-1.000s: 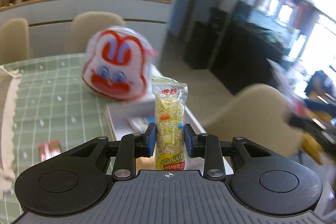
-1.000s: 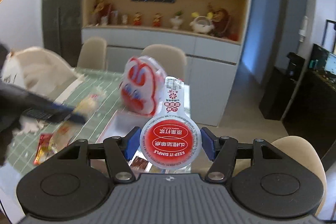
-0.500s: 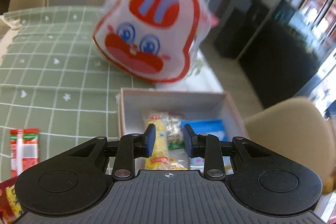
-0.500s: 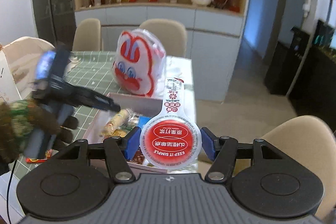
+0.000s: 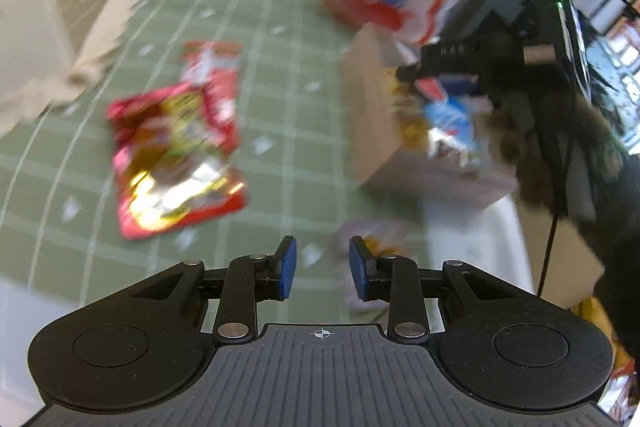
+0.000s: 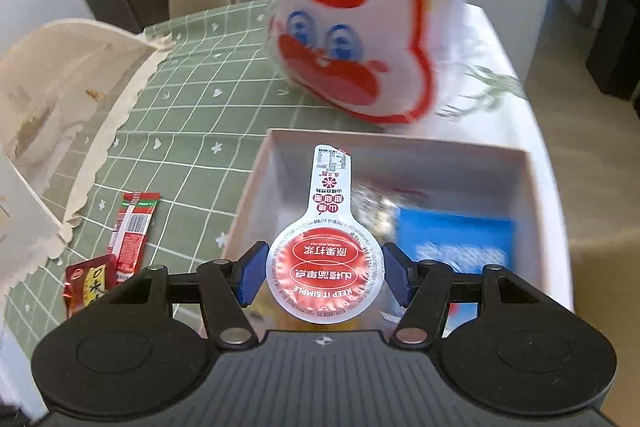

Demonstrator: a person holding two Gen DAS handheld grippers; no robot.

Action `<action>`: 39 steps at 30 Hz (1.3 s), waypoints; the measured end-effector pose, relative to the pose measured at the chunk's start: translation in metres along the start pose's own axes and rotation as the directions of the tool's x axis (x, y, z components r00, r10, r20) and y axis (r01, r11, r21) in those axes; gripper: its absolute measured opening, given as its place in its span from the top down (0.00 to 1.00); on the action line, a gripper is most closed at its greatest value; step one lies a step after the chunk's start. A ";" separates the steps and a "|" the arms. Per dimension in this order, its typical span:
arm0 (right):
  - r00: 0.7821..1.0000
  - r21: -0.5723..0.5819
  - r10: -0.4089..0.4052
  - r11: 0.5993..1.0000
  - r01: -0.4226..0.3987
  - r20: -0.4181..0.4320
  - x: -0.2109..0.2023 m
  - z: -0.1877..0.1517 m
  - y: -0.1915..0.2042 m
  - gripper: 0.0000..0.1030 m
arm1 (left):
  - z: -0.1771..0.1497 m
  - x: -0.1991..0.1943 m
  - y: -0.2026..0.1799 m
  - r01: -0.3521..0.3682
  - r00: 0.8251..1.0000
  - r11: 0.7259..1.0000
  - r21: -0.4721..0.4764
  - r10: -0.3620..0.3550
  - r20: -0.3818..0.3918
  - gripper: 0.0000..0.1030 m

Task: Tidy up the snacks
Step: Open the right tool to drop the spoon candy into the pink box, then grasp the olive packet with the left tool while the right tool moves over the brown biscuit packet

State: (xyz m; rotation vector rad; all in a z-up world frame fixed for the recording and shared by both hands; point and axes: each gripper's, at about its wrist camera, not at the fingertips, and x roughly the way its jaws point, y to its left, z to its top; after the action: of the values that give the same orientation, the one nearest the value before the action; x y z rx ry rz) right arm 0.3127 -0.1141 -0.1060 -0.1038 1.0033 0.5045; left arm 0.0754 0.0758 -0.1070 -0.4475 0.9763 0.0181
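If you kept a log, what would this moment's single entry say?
left gripper: open, nothing held, over green tablecloth | right gripper: shut on round red-lidded snack cup, above open box

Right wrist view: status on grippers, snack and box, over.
Right gripper shut on round red-lidded jelly cup, above open pale cardboard box. Left gripper open, empty. Nothing blocking the box.
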 end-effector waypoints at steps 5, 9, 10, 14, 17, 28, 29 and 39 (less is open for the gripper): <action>1.000 -0.037 -0.005 0.999 0.006 0.019 0.009 0.002 0.011 0.37 | -0.019 -0.008 0.032 -0.043 0.999 0.996 -0.076 0.042 -0.003 0.68; 0.995 -0.059 0.024 0.998 -0.019 0.094 -0.034 -0.015 0.010 0.27 | -0.025 -0.006 0.043 -0.046 0.999 0.995 -0.084 0.044 -0.017 0.68; 0.993 -0.084 0.014 0.996 -0.004 0.117 -0.046 -0.022 0.013 0.26 | -0.025 -0.005 0.042 -0.041 0.999 0.996 -0.075 0.040 -0.023 0.69; 0.982 -0.138 -0.023 0.989 0.050 0.189 -0.089 -0.057 0.022 0.23 | -0.029 0.000 0.030 0.005 0.999 1.000 -0.015 -0.006 -0.047 0.68; 0.986 -0.136 -0.004 0.990 0.027 0.168 -0.107 -0.094 0.025 0.22 | -0.032 0.009 0.016 0.042 0.997 0.999 0.025 -0.040 -0.067 0.68; 0.999 -0.259 -0.036 0.965 0.032 -0.010 -0.085 -0.213 0.087 0.22 | -0.037 0.018 -0.004 0.053 0.995 0.995 0.080 -0.046 -0.092 0.68; 0.999 -0.263 -0.038 0.964 0.035 -0.006 -0.085 -0.217 0.090 0.22 | -0.037 0.018 -0.004 0.055 0.995 0.995 0.085 -0.047 -0.093 0.68; 0.998 -0.237 -0.068 0.969 0.065 -0.006 -0.093 -0.240 0.084 0.22 | -0.016 0.032 -0.036 0.145 0.989 0.942 0.302 -0.134 -0.059 0.68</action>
State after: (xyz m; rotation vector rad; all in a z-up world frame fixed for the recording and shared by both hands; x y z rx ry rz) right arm 0.0473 -0.1483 -0.1469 -0.3534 0.9472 0.5610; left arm 0.0883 0.0310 -0.1273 -0.2310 0.9623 -0.2679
